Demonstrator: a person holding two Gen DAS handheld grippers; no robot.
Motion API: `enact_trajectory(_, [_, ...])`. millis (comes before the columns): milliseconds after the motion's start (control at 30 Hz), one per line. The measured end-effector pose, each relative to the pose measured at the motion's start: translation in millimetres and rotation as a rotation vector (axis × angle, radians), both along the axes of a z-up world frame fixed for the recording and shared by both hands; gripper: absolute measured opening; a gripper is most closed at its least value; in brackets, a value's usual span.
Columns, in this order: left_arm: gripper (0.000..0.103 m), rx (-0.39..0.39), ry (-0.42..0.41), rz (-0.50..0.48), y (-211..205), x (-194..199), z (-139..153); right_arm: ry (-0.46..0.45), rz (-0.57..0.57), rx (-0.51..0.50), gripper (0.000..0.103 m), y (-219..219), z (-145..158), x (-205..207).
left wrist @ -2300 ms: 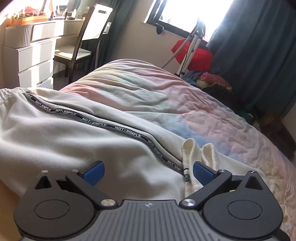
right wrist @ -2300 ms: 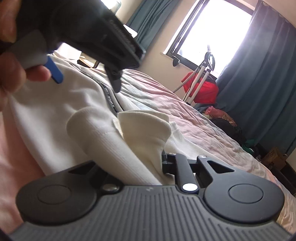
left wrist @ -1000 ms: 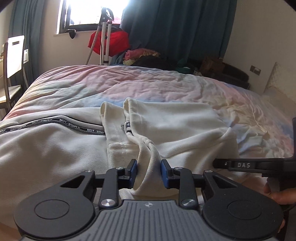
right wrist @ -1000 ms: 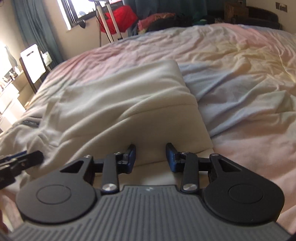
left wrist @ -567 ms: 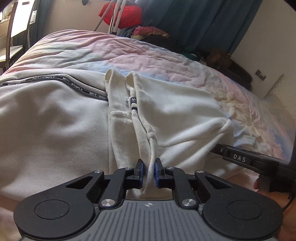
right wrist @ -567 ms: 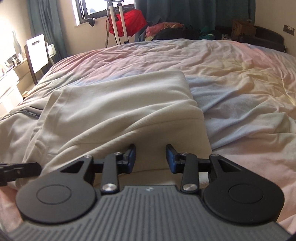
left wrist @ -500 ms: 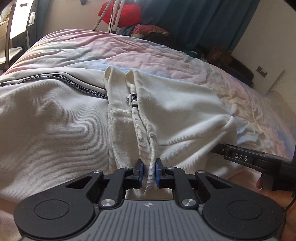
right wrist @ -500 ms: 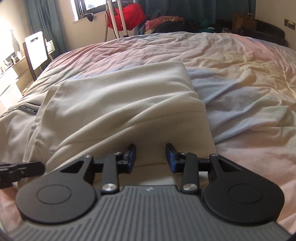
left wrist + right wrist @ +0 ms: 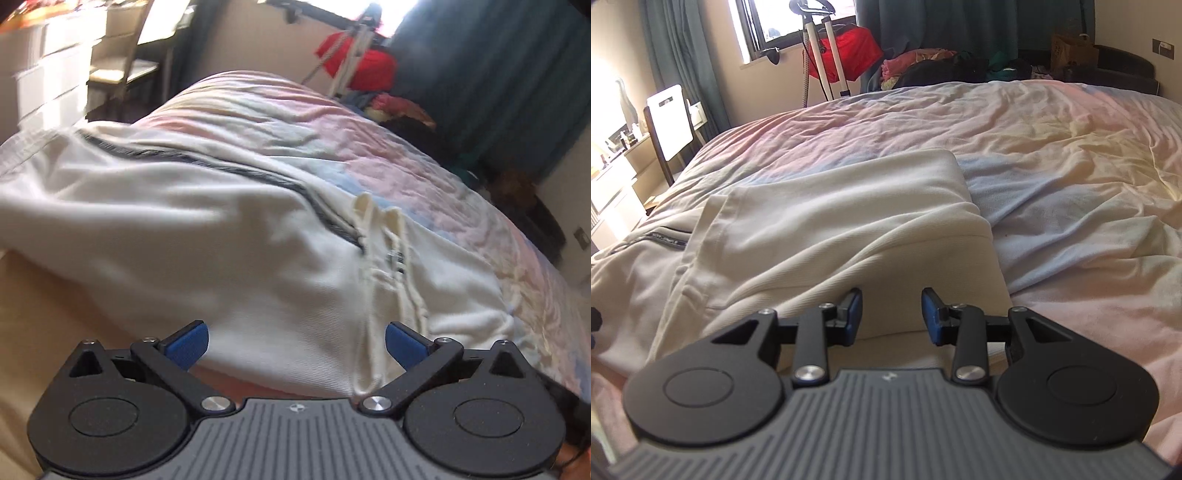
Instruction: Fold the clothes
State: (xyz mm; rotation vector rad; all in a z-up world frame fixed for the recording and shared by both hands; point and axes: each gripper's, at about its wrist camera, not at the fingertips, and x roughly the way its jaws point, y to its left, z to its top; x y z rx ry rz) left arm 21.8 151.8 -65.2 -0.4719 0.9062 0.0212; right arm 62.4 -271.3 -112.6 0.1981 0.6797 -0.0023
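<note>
Beyond folded trousers (image 9: pixel 831 221), bedspread (image 9: pixel 1071 155) lies bare to its edge

Each camera sits just behind its own fingers and looks forward and downward along them. The left wrist view, blurred, peers over the left gripper (image 9: pixel 294 342) from close above the cream trousers (image 9: pixel 229 258), facing across the bed (image 9: pixel 369 147) toward the window (image 9: pixel 376 11) and dark curtain (image 9: pixel 498 81) beyond its fingertips, with a chair (image 9: pixel 129 66) ahead to its left. The right wrist view looks over the right gripper (image 9: pixel 892 316), equally near the folded cloth, toward the same far wall. Both share the trousers, the bed, the red bag (image 9: pixel 849 55) and white stand (image 9: pixel 827 55) far ahead of the fingers
</note>
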Motion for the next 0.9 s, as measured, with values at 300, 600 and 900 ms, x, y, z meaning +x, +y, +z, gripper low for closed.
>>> enact_trajectory(300, [0.102,-0.533,0.121,0.488,142,13,-51,-0.032,0.025,-0.013,0.039,5,7,-7])
enact_trajectory(600, [0.063,-0.316,-0.157,0.685,190,17,-44,-0.099,0.092,-0.042,0.04,23,7,3])
enact_trajectory(900, [0.028,0.104,-0.297,0.58,135,43,0,-0.036,0.198,-0.016,0.039,48,-15,21])
